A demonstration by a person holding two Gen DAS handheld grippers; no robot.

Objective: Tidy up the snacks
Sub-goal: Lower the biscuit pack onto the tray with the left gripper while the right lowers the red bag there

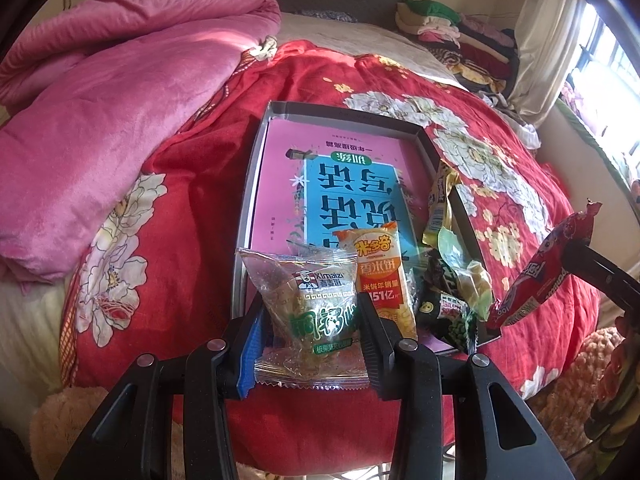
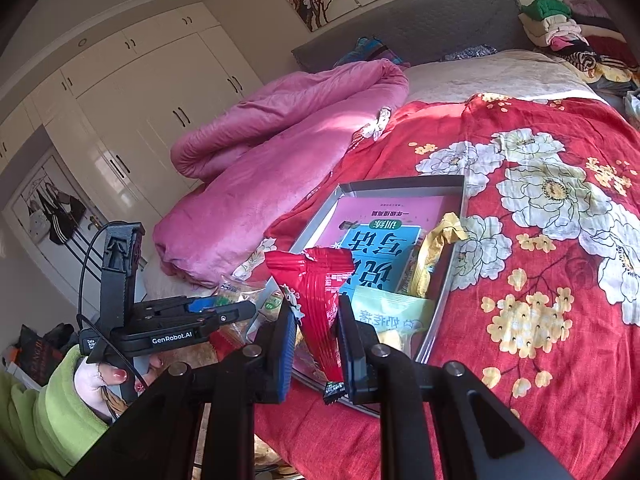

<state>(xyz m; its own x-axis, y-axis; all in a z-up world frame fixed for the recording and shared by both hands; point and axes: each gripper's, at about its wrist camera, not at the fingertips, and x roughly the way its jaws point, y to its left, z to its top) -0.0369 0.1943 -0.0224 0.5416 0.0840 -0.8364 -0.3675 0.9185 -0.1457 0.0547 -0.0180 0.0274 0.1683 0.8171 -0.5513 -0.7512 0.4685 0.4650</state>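
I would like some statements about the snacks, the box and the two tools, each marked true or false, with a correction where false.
1. The left tool is shut on a clear snack packet. True.
2. The right tool is open and holds nothing. False: it is shut on a red snack packet.
3. The shallow grey box lies on a red floral bedspread. True.
4. The box holds only snacks. False: a pink and blue book lies in it under them.
5. The pink quilt covers the box. False: it is bunched up beside the box.
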